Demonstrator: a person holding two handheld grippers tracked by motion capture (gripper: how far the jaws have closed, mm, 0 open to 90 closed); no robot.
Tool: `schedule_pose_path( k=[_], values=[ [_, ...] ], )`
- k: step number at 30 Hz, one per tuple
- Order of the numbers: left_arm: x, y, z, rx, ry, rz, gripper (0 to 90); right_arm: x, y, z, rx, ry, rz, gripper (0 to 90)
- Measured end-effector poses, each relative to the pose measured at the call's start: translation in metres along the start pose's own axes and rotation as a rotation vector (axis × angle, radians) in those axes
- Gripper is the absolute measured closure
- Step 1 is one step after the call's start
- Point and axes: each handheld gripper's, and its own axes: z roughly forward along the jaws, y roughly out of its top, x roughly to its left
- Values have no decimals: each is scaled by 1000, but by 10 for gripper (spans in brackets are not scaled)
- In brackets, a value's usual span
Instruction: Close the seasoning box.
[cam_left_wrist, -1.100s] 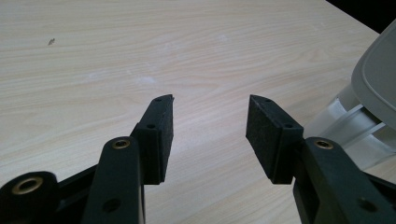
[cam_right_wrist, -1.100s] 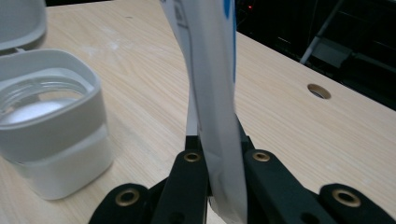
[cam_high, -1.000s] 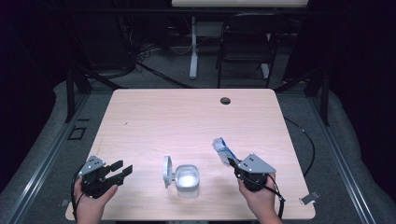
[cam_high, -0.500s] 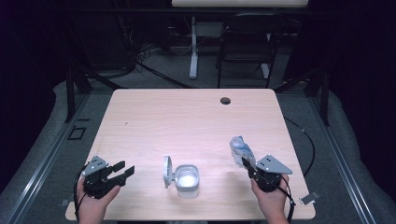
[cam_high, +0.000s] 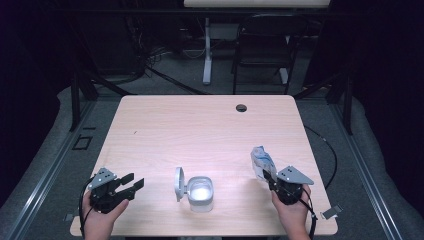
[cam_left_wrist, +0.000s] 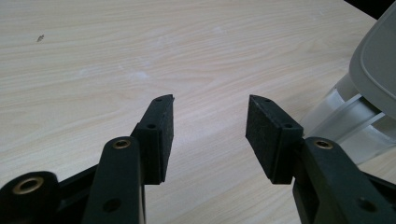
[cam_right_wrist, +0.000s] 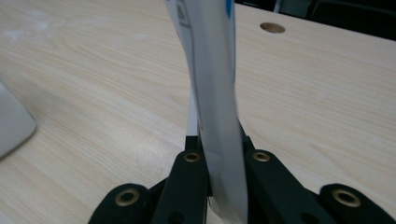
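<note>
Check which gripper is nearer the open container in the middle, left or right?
Roughly even, left slightly nearer. The left gripper, jaws open, sits just left of the container. The right gripper, shut on a packet, sits to its right.

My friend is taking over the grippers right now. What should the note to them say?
Left gripper: open, holding nothing, near the table's front left corner.
Right gripper: shut on a white and blue packet, held near the front right.
Container: front centre, lid flipped open, something white inside.
Done: lid is open, packet is gripped.
Left: probably deal with the packet at the container; which step comes next is unclear.
</note>
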Motion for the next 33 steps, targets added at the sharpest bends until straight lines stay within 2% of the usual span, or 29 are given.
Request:
schedule_pose_path(
  k=[5,15,18,33],
  values=[
    [0,-1,1,0,1,-1,520,2,-5,8,34,-12,-10,896],
    [1,-2,1,12,2,-2,520,-3,-10,18,52,-18,15,886],
    [1,-2,1,14,3,1,519,-4,-11,19,53,-21,28,883],
    [0,-1,1,9,4,6,519,-4,-12,15,68,-31,31,827]
  ],
)
